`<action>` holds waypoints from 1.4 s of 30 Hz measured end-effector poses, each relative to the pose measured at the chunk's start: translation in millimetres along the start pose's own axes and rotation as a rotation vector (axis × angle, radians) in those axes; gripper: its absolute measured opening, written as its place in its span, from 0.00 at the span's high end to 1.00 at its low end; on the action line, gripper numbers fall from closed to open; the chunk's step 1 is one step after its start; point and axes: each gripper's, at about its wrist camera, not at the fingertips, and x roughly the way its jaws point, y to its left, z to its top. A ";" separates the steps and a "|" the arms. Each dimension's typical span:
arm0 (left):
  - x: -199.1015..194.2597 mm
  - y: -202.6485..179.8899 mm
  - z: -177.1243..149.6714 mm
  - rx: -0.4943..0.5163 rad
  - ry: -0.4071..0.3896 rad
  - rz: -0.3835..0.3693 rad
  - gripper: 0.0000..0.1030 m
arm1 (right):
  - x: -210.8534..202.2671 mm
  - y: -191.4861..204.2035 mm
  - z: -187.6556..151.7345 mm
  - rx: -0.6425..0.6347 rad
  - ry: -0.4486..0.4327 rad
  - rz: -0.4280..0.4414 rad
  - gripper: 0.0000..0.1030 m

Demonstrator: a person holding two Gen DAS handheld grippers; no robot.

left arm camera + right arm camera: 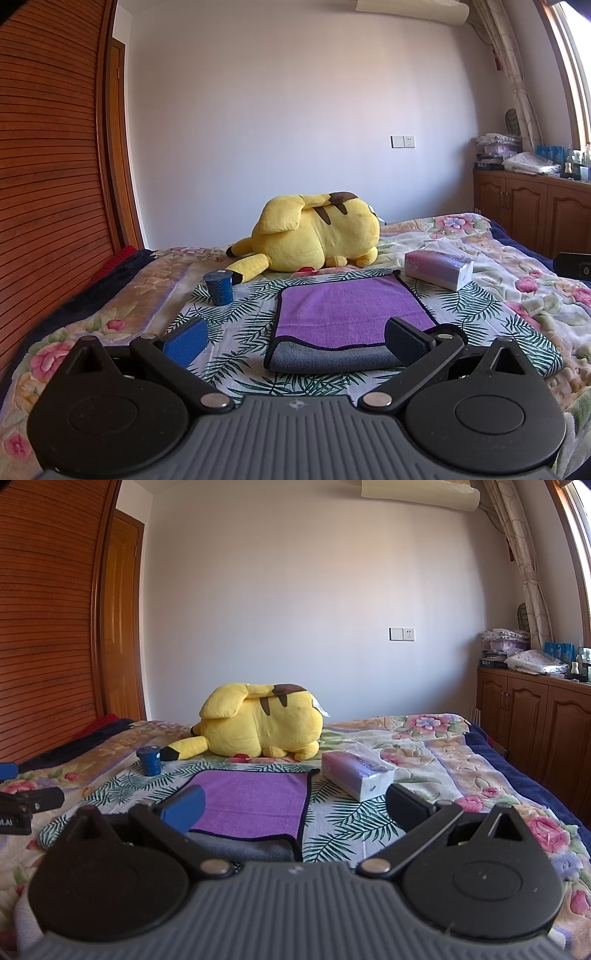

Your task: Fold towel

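Tissue pack [356,775]: print on top too blurred to read. Blue cup [219,287] label unreadable. Plush toy [314,236] face hidden. Towel [347,317]: fuzzy purple, grey underside, dark hem, folded flat on leaf-print bed [236,332]. Left claw [295,341] spread wide, empty, near towel's front edge. Right claw [293,808] likewise agape, empty.
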 end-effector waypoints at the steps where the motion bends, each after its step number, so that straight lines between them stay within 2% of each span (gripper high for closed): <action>1: 0.0 0.1 0.0 0.000 0.001 0.000 0.00 | 0.2 0.0 0.0 0.000 0.000 0.000 0.00; 16: 3.3 0.0 1.2 -0.003 0.030 -0.009 0.00 | 5.1 2.2 1.5 -0.002 0.029 0.003 0.00; 42: 52.5 -12.6 -3.8 0.071 0.162 -0.046 0.00 | 49.6 4.0 -7.8 0.028 0.143 0.024 0.00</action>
